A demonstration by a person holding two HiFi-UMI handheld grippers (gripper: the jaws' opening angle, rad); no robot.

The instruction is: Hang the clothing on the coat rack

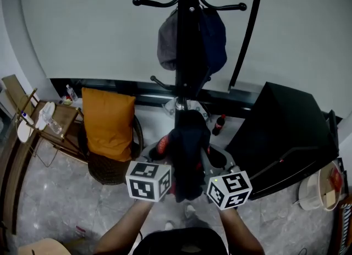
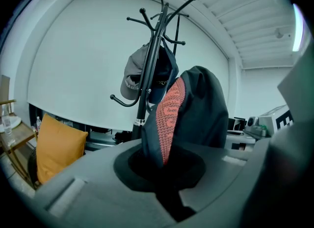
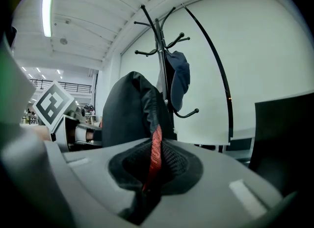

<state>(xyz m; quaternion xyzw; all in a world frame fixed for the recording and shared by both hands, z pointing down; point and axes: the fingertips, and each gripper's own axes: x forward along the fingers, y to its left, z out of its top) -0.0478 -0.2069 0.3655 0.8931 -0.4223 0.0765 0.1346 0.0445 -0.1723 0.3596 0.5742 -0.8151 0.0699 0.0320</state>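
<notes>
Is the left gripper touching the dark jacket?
Touching. The left gripper view shows the left gripper with its jaws closed on the dark jacket, and the fabric is pinched between them.

It looks like a lounge corner of an office or studio hall. A marble-tiled floor (image 1: 60,204), a black coat rack (image 1: 187,6) hung with caps (image 1: 165,42) against a white blind (image 1: 82,28), a wicker chair (image 1: 110,170) with an orange cushion (image 1: 107,121), and a strip light (image 3: 47,13) overhead.

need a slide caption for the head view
Left claw and right claw grip a dark garment in front of the black coat rack, which has two caps hanging on it
</notes>
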